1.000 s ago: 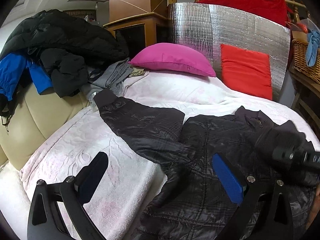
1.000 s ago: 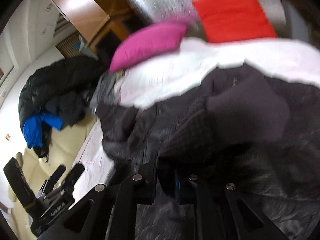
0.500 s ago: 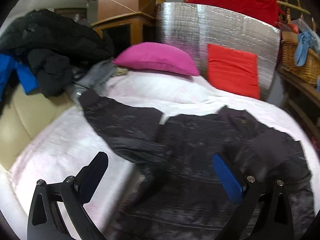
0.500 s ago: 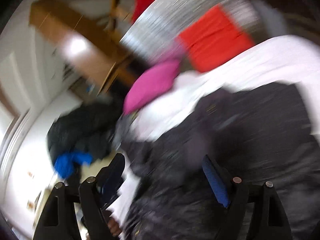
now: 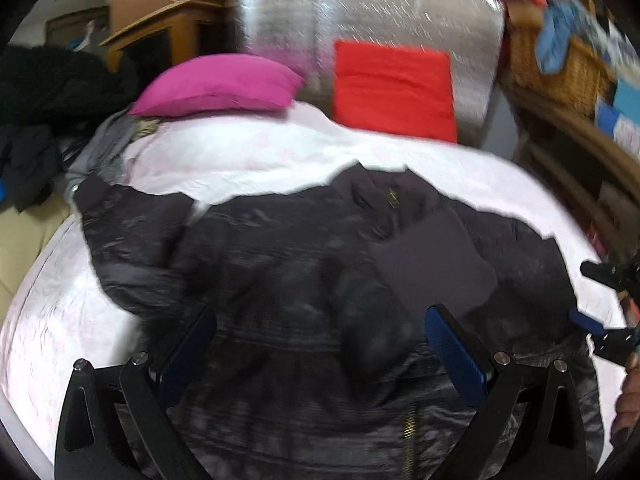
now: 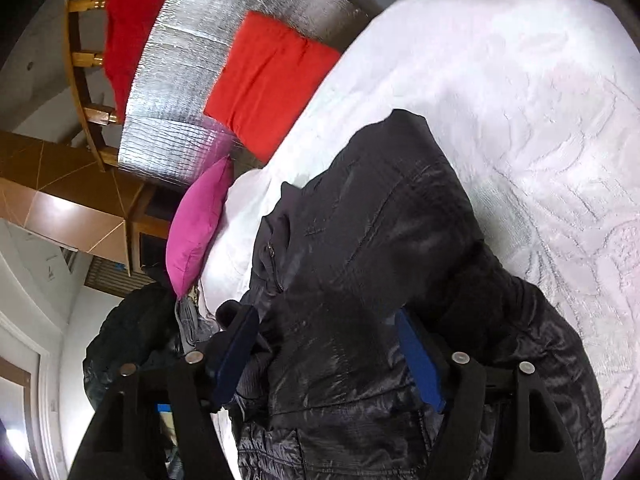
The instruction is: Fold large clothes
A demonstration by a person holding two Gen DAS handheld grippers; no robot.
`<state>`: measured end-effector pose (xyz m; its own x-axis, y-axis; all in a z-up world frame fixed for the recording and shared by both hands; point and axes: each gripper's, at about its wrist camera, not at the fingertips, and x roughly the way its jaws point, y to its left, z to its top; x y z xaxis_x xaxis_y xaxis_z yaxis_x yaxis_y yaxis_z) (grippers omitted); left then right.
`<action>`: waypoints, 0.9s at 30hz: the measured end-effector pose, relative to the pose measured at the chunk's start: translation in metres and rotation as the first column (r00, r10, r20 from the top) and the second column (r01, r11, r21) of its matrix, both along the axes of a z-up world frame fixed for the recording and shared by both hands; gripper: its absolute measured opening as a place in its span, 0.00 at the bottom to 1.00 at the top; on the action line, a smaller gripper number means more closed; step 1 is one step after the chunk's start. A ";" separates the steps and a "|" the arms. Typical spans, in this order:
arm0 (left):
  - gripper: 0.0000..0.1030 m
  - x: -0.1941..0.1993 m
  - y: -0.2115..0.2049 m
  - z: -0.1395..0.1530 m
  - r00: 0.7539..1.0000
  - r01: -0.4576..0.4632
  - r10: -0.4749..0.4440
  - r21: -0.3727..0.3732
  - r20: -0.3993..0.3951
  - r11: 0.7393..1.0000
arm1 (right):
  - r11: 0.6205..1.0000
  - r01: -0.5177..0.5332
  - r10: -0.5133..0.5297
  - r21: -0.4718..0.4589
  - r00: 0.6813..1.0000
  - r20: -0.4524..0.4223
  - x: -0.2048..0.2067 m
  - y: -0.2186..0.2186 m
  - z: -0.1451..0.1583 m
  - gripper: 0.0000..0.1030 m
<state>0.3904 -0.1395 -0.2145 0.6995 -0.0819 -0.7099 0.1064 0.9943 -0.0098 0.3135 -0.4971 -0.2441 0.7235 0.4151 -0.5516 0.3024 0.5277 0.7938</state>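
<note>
White quilted bedspread (image 6: 540, 128), black jacket (image 5: 320, 280) spread across it.
My left claw (image 5: 316, 344) stands wide above the jacket, gripping nothing; my right claw (image 6: 328, 356), just narrowing, straddles jacket fabric, pads apparently not pressing.

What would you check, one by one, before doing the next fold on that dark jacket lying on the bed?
1. Jacket lying on the white bedspread: ok, body spread out.
2. Right sleeve folded over the chest: ok, it lies across the front.
3. Left sleeve folded in: not ok, it reaches out toward the magenta pillow.
4. Left gripper free: ok, jaws open above the jacket, nothing between them.
5. Right gripper free: ok, jaws have just been closing, yet stand apart over the fabric without pinching it.
6. Hem lying flat: cannot tell, it is out of view.
</note>
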 end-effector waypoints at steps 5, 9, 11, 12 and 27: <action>1.00 0.017 -0.033 -0.023 0.997 -0.016 0.022 0.094 -0.069 0.995 | 0.999 -0.021 0.019 -0.025 0.995 -0.099 0.007 -0.006 -0.016 0.36; 0.54 0.020 -0.033 -0.030 0.996 0.008 0.000 0.085 -0.094 0.996 | 0.999 -0.041 0.036 -0.033 0.990 -0.139 0.009 -0.007 -0.021 0.35; 0.35 0.022 -0.028 -0.030 0.992 0.019 -0.012 0.059 -0.125 0.998 | 0.998 -0.054 0.048 -0.037 0.987 -0.153 0.009 -0.005 -0.021 0.35; 0.35 0.022 -0.023 -0.028 0.992 0.011 -0.005 0.052 -0.130 0.999 | 0.998 -0.061 0.054 -0.035 0.985 -0.161 0.010 -0.005 -0.022 0.35; 0.77 -0.019 0.144 0.008 0.972 -0.171 0.159 -0.061 -0.173 0.983 | 0.991 -0.126 0.113 -0.050 0.972 -0.208 0.008 0.010 -0.025 0.38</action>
<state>0.3718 0.0042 -0.2061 0.5800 -0.0327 -0.8140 -0.0683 0.9937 -0.0886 0.3214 -0.4872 -0.2691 0.5399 0.4519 -0.7101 0.3869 0.6160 0.6862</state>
